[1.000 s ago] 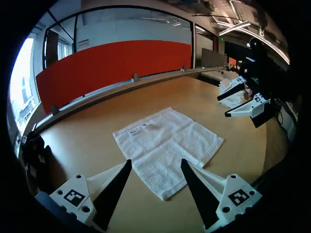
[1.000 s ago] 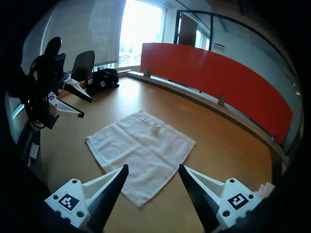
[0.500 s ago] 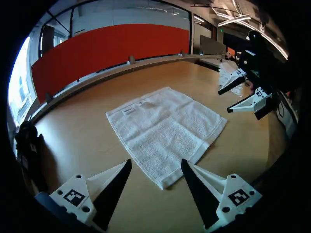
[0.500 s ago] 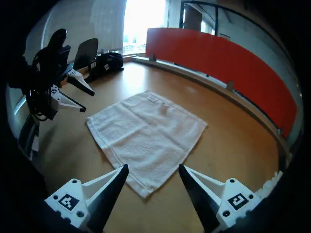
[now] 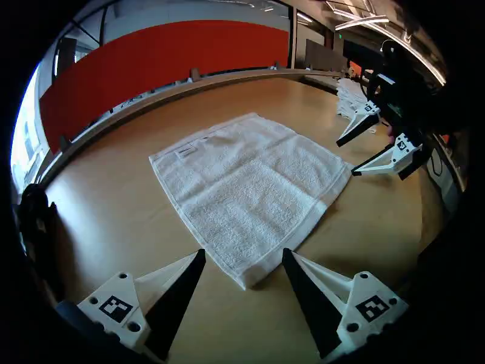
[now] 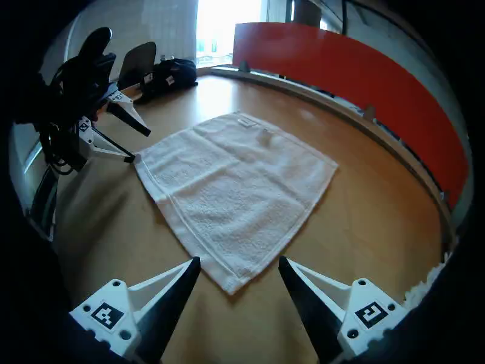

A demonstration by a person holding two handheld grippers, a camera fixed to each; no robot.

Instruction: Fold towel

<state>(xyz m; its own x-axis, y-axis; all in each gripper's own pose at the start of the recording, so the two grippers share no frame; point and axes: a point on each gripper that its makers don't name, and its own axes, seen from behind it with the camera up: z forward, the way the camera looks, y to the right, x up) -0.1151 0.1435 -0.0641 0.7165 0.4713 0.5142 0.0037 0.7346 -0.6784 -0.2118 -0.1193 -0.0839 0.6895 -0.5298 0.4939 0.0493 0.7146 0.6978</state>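
Both grippers have closed in on the towel over the past second, each now low over one of its corners. The wooden tabletop carries the white towel spread flat near its middle, with a red partition along the tabletop's far edge. In the left gripper view, the left gripper holds its fingers spread, the towel's near corner lying on the wood between them, with no finger seen touching it. In the right gripper view, the right gripper is likewise spread wide over the neighbouring corner, which points up between its fingers. Each gripper also appears in the other's view, off to the side just beside the towel's edge. A black bag sits at the tabletop's far left corner in the right gripper view. A small label lies along the towel's far edge.
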